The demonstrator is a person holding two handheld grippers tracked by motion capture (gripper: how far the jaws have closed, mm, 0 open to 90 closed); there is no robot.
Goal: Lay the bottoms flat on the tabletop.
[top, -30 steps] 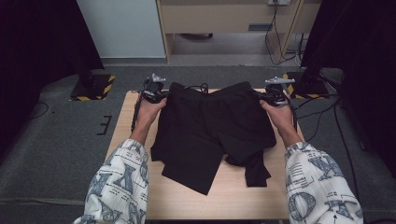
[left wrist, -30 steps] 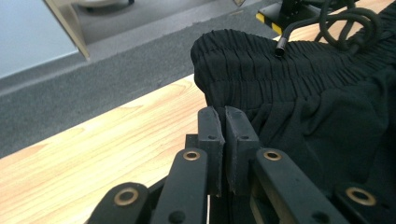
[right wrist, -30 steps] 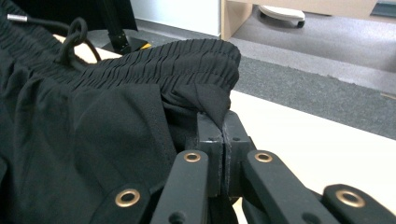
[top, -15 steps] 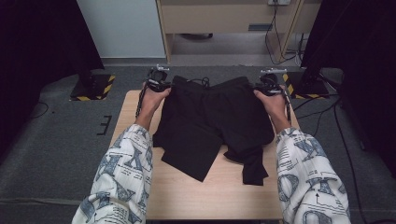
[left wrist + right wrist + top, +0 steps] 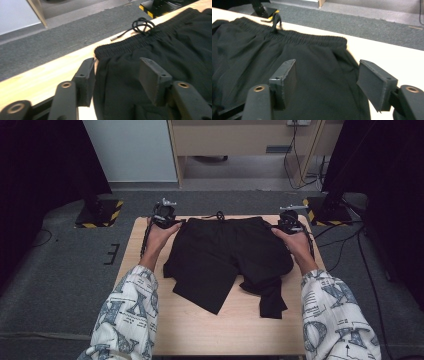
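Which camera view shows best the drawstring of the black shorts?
The left gripper view: the drawstring lies coiled at the waistband, its tip out on the table. The right gripper view shows it small and blurred, the high view as a tiny loop.

A light wooden tabletop [image 5: 200,330] stands on grey carpet [image 5: 60,285]; beyond its far edge, a pale panel [image 5: 131,150] stands beside a wooden cabinet [image 5: 240,140]; black bases with yellow-and-black hazard stripes [image 5: 99,213] sit off both far corners; dark curtains [image 5: 40,170] hang at either side; cables [image 5: 345,245] trail across the floor at right.
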